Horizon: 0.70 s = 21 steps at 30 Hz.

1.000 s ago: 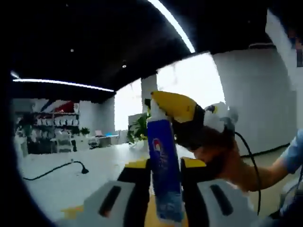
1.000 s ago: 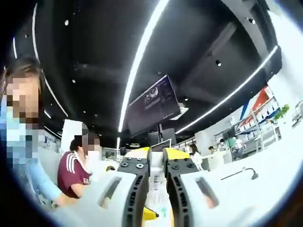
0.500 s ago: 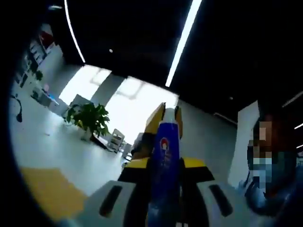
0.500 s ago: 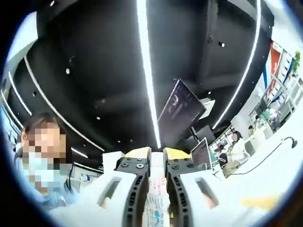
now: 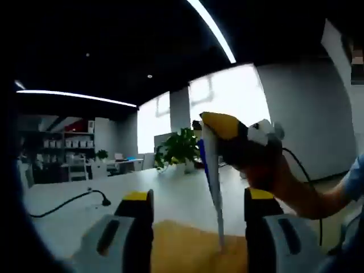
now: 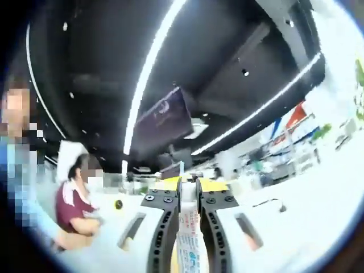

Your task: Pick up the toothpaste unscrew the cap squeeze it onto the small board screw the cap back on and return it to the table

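The toothpaste tube [image 5: 211,190], blue and white, hangs edge-on with its flat tail down between my left gripper's [image 5: 199,196] two jaws, which stand wide open and clear of it. My right gripper [image 5: 215,122], held by a person's hand [image 5: 267,170], is shut on the tube's top end. In the right gripper view the tube [image 6: 188,244] is pinched between the jaws of my right gripper [image 6: 187,185]. A yellowish wooden board [image 5: 182,247] lies under the tube's tail. I cannot tell whether the tail touches it.
A white table [image 5: 114,207] carries a black cable with a plug [image 5: 74,200]. A potted plant [image 5: 179,151] and shelves [image 5: 57,153] stand behind. In the right gripper view a seated person in a red shirt [image 6: 74,207] is at left.
My left gripper has opened and let go of the tube, which now hangs from the right gripper alone. Both cameras have swung back toward level.
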Motion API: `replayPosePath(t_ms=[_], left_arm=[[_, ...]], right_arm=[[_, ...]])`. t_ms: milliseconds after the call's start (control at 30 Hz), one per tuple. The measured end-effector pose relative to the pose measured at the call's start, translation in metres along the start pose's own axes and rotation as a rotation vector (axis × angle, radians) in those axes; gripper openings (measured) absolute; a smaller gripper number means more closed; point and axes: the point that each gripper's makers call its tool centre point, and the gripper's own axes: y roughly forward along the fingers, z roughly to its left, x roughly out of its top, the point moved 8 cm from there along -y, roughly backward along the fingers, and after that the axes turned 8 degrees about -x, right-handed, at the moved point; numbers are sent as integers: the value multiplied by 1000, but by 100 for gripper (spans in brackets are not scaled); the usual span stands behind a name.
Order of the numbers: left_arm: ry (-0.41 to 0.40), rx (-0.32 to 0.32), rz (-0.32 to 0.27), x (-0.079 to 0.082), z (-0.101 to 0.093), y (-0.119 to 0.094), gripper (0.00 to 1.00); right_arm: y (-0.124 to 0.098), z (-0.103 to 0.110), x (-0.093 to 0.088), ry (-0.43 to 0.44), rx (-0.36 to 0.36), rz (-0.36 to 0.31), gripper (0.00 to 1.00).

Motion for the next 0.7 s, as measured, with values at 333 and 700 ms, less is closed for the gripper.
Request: replayPosePath(t_ms=[333,700], left_arm=[[15,-207,26,-1,-44,18,72],[42,-130,29,2,-35,14,68]], right_arm=[[2,-1,-6,-140,-70,27,10],[2,10,-7,-101,-52,21,10]])
